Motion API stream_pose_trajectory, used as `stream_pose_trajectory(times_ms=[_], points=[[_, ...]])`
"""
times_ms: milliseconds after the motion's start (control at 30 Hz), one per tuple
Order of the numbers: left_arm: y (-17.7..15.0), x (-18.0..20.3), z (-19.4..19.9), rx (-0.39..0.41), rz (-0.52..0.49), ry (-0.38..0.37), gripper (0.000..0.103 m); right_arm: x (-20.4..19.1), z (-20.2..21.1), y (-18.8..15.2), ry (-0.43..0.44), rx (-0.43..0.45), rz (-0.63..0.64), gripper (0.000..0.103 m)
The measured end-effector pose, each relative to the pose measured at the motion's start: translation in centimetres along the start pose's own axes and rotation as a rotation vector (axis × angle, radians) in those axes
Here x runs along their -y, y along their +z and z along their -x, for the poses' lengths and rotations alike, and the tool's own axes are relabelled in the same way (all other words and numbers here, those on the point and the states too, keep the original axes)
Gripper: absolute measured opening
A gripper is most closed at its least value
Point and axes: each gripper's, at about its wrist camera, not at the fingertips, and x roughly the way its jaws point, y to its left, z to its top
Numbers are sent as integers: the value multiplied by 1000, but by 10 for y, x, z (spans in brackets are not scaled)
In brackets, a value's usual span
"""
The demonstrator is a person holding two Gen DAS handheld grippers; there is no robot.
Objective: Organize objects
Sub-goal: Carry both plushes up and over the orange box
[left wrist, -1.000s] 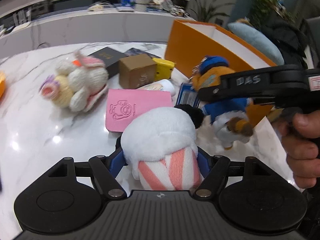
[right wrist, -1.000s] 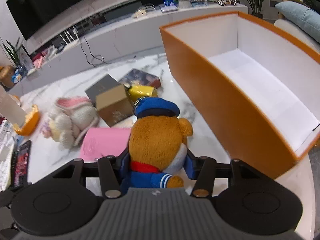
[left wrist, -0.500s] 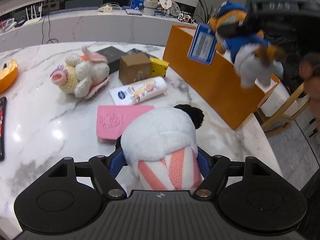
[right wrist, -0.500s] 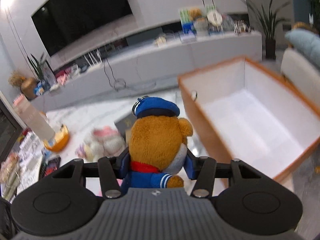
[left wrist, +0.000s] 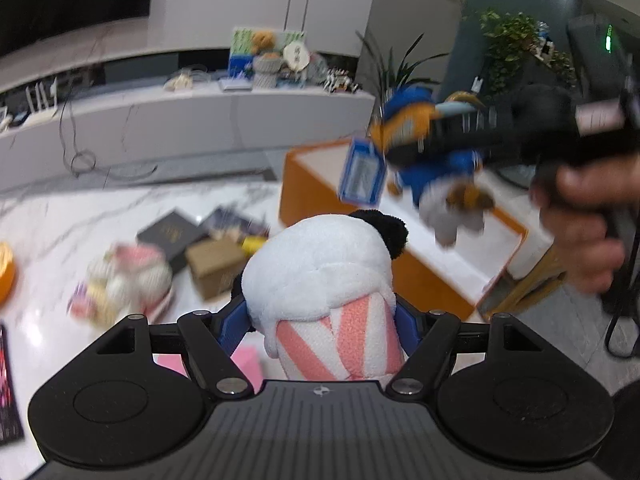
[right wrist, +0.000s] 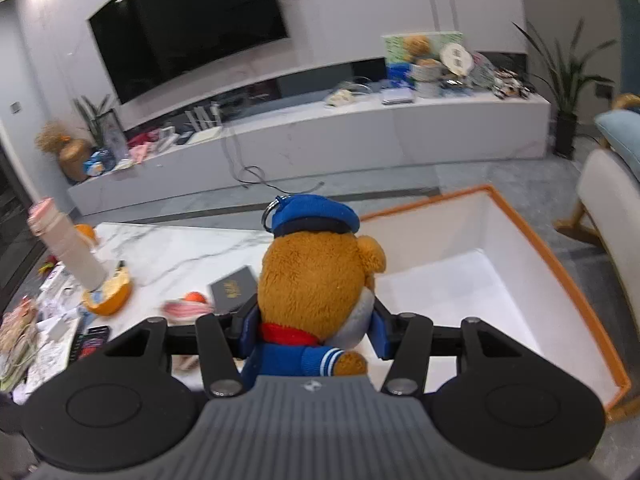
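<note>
My left gripper [left wrist: 320, 316] is clamped on a white plush toy with pink stripes [left wrist: 324, 280], held above the marble table [left wrist: 48, 216]. My right gripper [right wrist: 312, 328] grasps a brown bear in a blue cap [right wrist: 316, 280], which hangs over the open orange box [right wrist: 560, 264] at the table's right edge. Farther left lie a black box [right wrist: 234, 288], a brown carton [left wrist: 216, 264] and a knitted rabbit [left wrist: 124, 280].

- Panda plush [left wrist: 320, 280]: lower body hid behind the camera housing; face not visible.
- Bear plush [right wrist: 316, 292]: seen from behind, legs cut off by the housing.
- Left view: bear, blue tag [left wrist: 362, 176] and right hand [left wrist: 584, 216] motion-blurred; tag print unreadable.
- Knitted bunny [left wrist: 124, 284] smeared.
- Orange box [right wrist: 560, 264]: near corner hidden.
</note>
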Motion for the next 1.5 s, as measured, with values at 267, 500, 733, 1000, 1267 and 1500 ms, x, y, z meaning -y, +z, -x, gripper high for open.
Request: stream_pose_trajectory(times_ms=[267,500,733,1000,1267,1500], points=[[48,31,-20,74,-17,-43,85,52,0,-2,-109,18,-63,55],[71,55,-46,113,51,-131,85,109,-4,0,-176,34,-242,55],[71,70,-76,73,61,-133,85,124,-3,6,-192,59,-310,56],[56,84,-105,-1,21,-85,85,122,-8,9,-223,52,-280,56],[42,125,-134,-42,-208,3,85,115,-24,-3,-322,-56,-123,56],[27,135,-154,-151,-320,36,85,117,-49,-17,-352,-194,-54,56]])
